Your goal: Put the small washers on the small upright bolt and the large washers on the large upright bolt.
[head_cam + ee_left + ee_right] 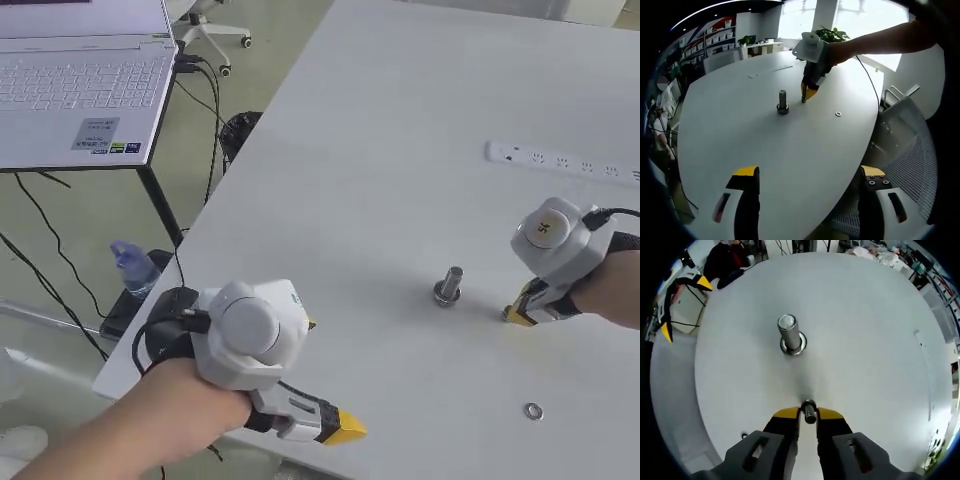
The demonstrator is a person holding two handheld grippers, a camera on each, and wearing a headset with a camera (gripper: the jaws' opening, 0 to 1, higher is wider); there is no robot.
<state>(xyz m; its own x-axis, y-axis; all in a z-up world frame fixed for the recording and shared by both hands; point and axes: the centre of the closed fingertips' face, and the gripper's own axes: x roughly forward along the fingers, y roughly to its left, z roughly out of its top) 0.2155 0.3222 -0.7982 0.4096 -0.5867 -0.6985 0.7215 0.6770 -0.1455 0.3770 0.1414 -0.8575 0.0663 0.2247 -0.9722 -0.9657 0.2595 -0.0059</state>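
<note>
The large bolt [450,285] stands upright on the worktop [380,180], long axis vertical, with a grey ribbed shank and a wider shiny collar at its foot, right of the middle. Just beside it the right gripper [520,315] points down, jaws clamped on the small bolt [809,412], a short steel stub. One washer [533,410] lies flat near the front edge. The left gripper [345,428] hangs at the front edge, jaws wide apart. A power strip [560,160] lies toward the back.

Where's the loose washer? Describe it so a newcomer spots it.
On the white table, find the big upright bolt near the middle, with the right gripper shut on a small bolt beside it. Toward the near edge lies the washer: a small flat metal ring, alone, not upright like the bolts.
</note>
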